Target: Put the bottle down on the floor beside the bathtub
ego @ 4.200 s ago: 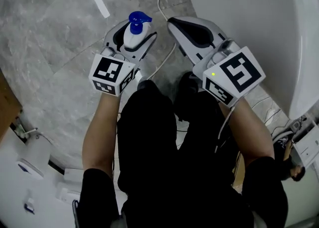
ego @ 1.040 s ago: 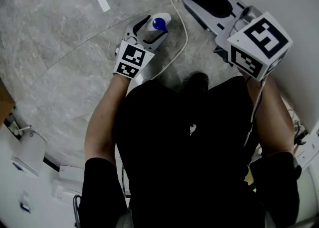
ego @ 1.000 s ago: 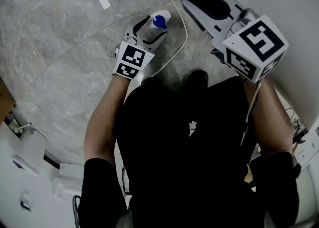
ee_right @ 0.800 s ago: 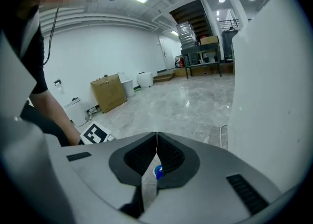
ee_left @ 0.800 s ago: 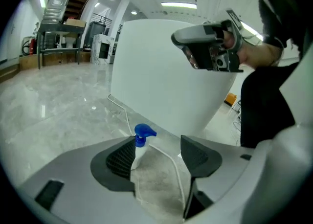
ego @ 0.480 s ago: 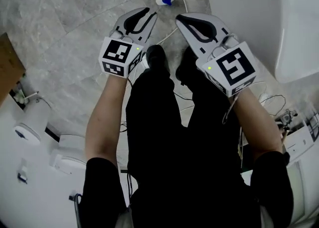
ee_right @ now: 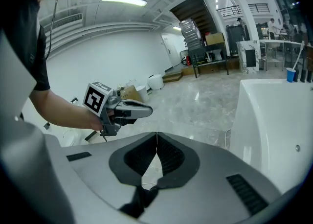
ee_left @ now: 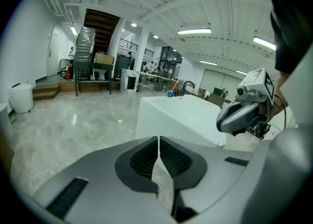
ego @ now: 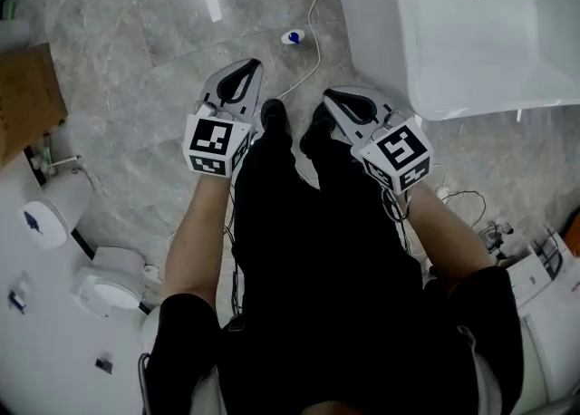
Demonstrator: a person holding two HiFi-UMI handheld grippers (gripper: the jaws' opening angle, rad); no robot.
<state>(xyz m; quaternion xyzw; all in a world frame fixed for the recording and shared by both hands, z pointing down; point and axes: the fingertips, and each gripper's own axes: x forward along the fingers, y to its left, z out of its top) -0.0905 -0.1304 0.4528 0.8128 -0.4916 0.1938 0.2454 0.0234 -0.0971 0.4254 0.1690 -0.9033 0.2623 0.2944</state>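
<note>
Left gripper (ego: pixel 253 65) lifted off blue-capped bottle (ego: pixel 292 37), glossy marbled floor (ego: pixel 136 69), white bathtub (ego: pixel 372 14)

Bright ceiling strips, fisheye edges, sharp

Overhead and level views, bathtub (ego: pixel 471 103) common

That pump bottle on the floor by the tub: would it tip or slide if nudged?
The bottle seems upright, blue pump on top of a small white body, so a sideways knock would probably tip it. The floor looks like glossy stone, so a low push might slide it instead. The white cable close beside it could catch it.
</note>
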